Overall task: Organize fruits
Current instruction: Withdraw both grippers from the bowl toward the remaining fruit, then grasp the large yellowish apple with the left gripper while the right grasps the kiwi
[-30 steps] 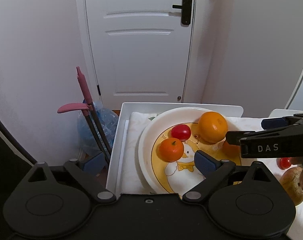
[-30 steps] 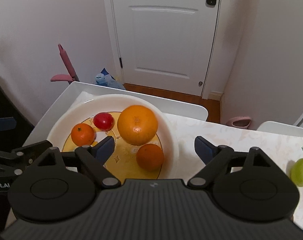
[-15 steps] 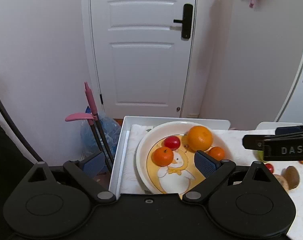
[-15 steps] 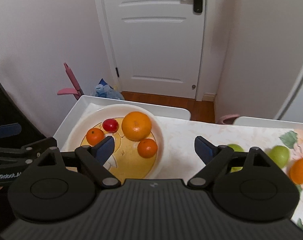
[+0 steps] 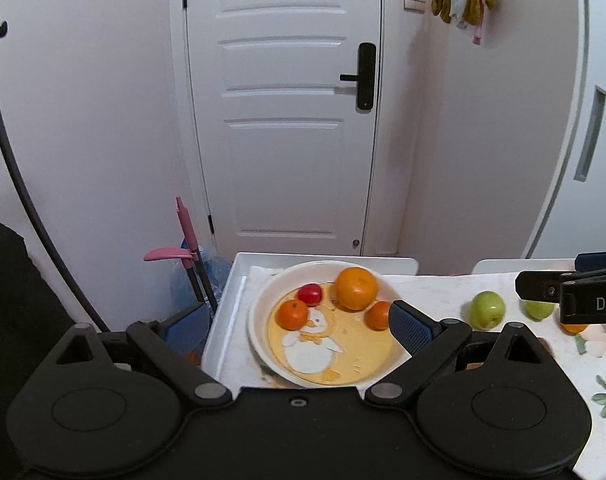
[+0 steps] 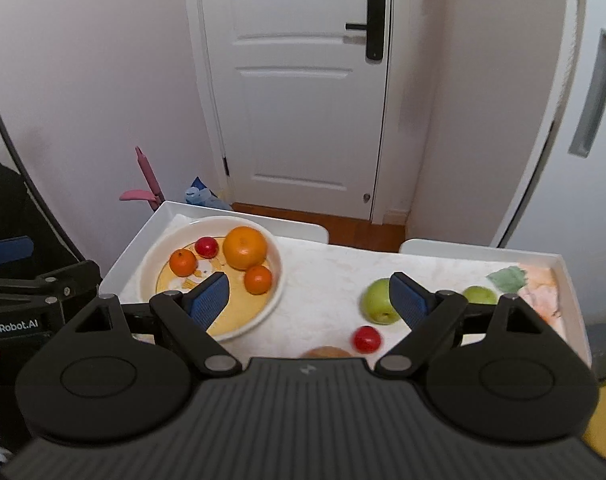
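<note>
Both grippers have pulled back from the plate (image 6: 277, 276). The right gripper (image 6: 307, 298), jaws apart and empty, has a green apple (image 6: 377, 300) just inside its right jaw; center before closing. The left gripper (image 5: 299, 326) is open too.

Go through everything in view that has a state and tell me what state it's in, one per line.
left gripper: jaws open, empty.
right gripper: jaws open, empty.
plate: holds four fruits.
big orange: in plate.
two small oranges: in plate.
red fruit: in plate.
green apple: loose on table.
small red fruit: loose on table.
door: shut.
</note>
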### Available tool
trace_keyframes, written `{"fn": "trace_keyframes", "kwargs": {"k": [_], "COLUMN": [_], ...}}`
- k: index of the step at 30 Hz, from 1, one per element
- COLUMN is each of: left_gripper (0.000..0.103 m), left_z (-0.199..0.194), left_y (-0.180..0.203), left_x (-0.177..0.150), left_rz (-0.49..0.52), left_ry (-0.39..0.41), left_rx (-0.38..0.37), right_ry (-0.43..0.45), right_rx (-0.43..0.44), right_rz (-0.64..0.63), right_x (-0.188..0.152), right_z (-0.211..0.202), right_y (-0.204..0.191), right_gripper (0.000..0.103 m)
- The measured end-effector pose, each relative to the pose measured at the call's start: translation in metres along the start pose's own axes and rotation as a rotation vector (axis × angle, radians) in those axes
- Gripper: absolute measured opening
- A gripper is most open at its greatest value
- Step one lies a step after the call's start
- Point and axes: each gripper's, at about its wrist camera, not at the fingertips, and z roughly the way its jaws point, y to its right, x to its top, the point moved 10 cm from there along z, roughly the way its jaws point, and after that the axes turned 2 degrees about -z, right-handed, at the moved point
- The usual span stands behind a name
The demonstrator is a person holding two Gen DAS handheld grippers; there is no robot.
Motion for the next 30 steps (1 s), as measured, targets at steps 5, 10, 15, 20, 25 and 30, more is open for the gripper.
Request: {"fn": "trace_keyframes", "kwargs": {"k": [5, 10, 15, 20, 25, 30], "left_gripper": [0.099, 0.099, 0.099, 0.099, 0.099, 0.099], "left_z": [-0.015, -0.021, -0.021, -0.009, 0.014, 0.047], "left_y": [0.034, 0.067, 0.098, 0.126, 0.152, 0.171], "left_x": [-0.005, -0.013, -0.026, -0.045, -0.066, -0.087], "left_rz": [-0.005, -0.020, -0.030, -0.025, -0.007, -0.005], "left_ry": [0.008, 0.005, 0.008, -0.001, -0.023, -0.051], "left_rx": [0.001, 0.018, 0.044, 0.059, 0.042, 0.008], "right_ry": [0.002, -0.002, -0.017, -0.022, -0.014, -0.007], "right_rx": [0.014, 0.022, 0.056, 0.104, 0.194, 0.267], "right_rz": [-0.006, -0.028, -0.052, -0.089, -0.143, -0.172], "right_x": [-0.012, -0.028, -0.045, -0.063, -0.082, -0.098], "right_z": [-0.015, -0.022, -0.019, -0.004, 0.015, 0.037], "right_y": [0.032, 0.067, 0.100, 0.124, 0.137, 0.147], "right_gripper": [0.102, 0.102, 0.102, 0.102, 0.102, 0.102]}}
